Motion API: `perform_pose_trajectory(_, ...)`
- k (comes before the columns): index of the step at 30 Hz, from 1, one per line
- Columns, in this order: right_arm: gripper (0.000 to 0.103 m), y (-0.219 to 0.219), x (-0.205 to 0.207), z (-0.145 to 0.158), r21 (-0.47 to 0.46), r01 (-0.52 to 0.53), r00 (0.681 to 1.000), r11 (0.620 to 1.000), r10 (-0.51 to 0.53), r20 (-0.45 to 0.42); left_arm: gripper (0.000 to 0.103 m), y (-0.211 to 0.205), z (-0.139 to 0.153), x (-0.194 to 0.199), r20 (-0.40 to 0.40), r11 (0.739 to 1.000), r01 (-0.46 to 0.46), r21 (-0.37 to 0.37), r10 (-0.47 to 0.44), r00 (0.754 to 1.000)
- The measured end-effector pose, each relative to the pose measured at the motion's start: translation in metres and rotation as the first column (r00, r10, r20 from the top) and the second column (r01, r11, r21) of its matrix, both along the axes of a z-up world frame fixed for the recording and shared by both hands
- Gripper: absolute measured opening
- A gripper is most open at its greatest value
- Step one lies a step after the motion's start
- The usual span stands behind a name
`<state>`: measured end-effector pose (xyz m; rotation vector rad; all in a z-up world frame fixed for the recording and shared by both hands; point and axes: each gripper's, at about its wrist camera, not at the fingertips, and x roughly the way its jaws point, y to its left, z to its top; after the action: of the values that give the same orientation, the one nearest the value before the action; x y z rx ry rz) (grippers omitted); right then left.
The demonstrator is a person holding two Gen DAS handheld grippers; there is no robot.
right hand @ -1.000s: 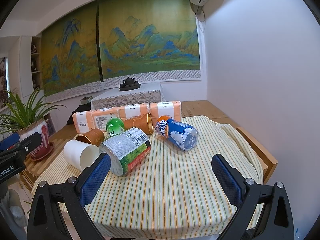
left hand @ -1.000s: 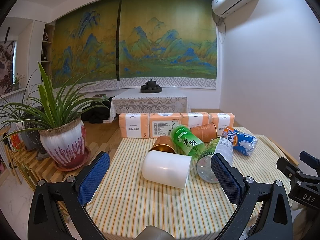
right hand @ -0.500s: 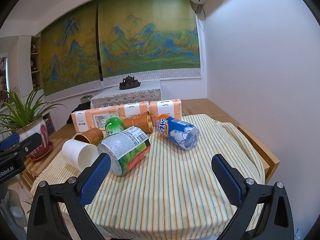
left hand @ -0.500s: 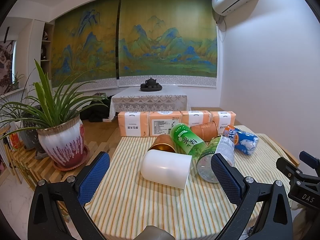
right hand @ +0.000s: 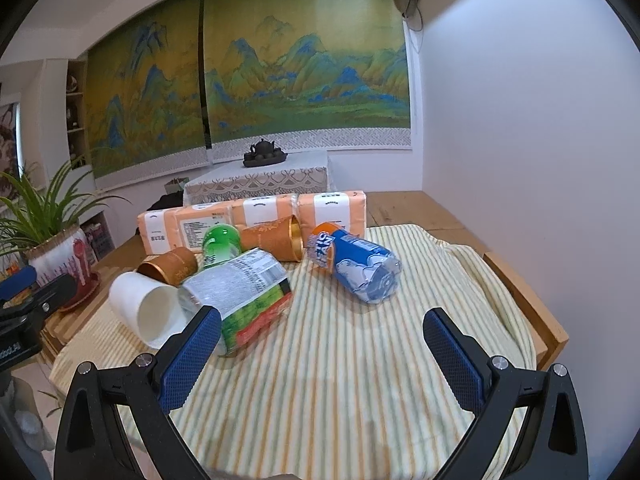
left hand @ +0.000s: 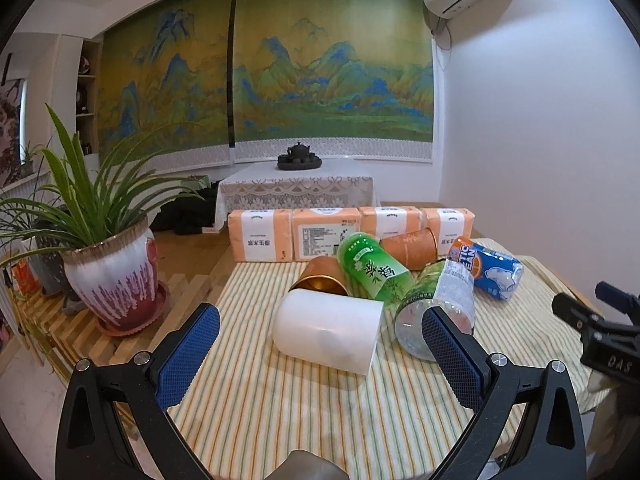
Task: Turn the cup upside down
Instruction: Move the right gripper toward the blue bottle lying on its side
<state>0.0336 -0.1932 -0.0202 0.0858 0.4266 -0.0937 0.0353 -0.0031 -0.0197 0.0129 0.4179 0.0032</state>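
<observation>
Little has shifted over the last second: both views sit a touch closer to the clutter, and nothing on the table (left hand: 280, 420) has been disturbed. The left claw (left hand: 320, 356) hangs with its blue pads spread wide and empty, aimed at the white cup (left hand: 326, 330), which lies on its side on the striped cloth (right hand: 360, 380) just beyond the fingertips, its closed base toward the left camera. In the right view the same white cup (right hand: 142, 308) shows its open mouth, lying at the left edge of the table beside a clear bottle (right hand: 244, 296) with a printed label, and the two appear to touch. Behind the cup lie a gold-lined brown cup (left hand: 320, 280), a green bottle (left hand: 372, 270), a second brown cup (left hand: 412, 242) and a blue-and-orange bottle (left hand: 486, 268), all on their sides. A row of orange packages (left hand: 320, 234) stands along the far edge. The right claw (right hand: 320, 356) is likewise spread wide, holding nothing, over bare cloth well apart from the bottles. A potted plant (left hand: 108, 276) stands to the left of the table.
</observation>
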Motion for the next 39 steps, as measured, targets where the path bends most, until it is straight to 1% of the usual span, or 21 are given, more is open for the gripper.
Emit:
perform_pose_trajectory(6,0.100,-0.021,0.015,-0.001,0.004,0.017,1.000,1.000,-0.017,-0.010,0.103,-0.007,-0.005,0.009,-0.015,1.000,0.002,0.011,-0.002,1.000)
perform_pose_trajectory(14,0.100,-0.045,0.041,-0.001,-0.023,0.029,0.999,0.999,-0.030,-0.037,0.103,-0.015,-0.009,0.019,-0.030,1.000,0.012,0.023,-0.012,0.999)
perform_pose_trajectory(19,0.100,-0.057,0.065,-0.001,-0.044,0.006,0.997,0.999,-0.009,-0.071,0.102,-0.018,-0.010,0.025,-0.038,0.999,0.012,0.032,-0.011,0.999)
perform_pose_trajectory(23,0.100,-0.066,0.095,-0.002,-0.060,-0.044,0.991,0.997,0.037,-0.126,0.103,-0.017,-0.011,0.028,-0.038,0.999,0.002,0.043,-0.001,0.999)
perform_pose_trajectory(29,0.099,-0.075,0.146,-0.011,-0.082,-0.147,0.964,0.986,0.125,-0.236,0.102,-0.013,-0.012,0.034,-0.046,0.999,-0.024,0.043,0.026,0.999)
perform_pose_trajectory(32,0.099,-0.074,0.168,-0.020,-0.095,-0.201,0.940,0.975,0.165,-0.300,0.102,-0.010,-0.013,0.036,-0.050,0.999,-0.034,0.043,0.037,0.998)
perform_pose_trajectory(34,0.099,-0.073,0.181,-0.028,-0.121,-0.226,0.922,0.967,0.173,-0.345,0.102,-0.008,-0.013,0.037,-0.051,0.998,-0.042,0.043,0.044,0.998)
perform_pose_trajectory(36,0.099,-0.072,0.187,-0.032,-0.141,-0.236,0.914,0.961,0.171,-0.368,0.102,-0.007,-0.013,0.039,-0.052,0.998,-0.046,0.045,0.048,0.997)
perform_pose_trajectory(37,0.097,-0.073,0.188,-0.034,-0.141,-0.243,0.910,0.960,0.175,-0.377,0.102,-0.007,-0.013,0.039,-0.053,0.998,-0.047,0.045,0.050,0.997)
perform_pose_trajectory(38,0.090,-0.074,0.189,-0.035,-0.136,-0.249,0.905,0.959,0.181,-0.384,0.102,-0.007,-0.013,0.040,-0.055,0.998,-0.048,0.043,0.050,0.997)
perform_pose_trajectory(39,0.086,-0.074,0.190,-0.037,-0.131,-0.254,0.900,0.958,0.185,-0.394,0.102,-0.007,-0.013,0.040,-0.056,0.998,-0.049,0.040,0.051,0.997)
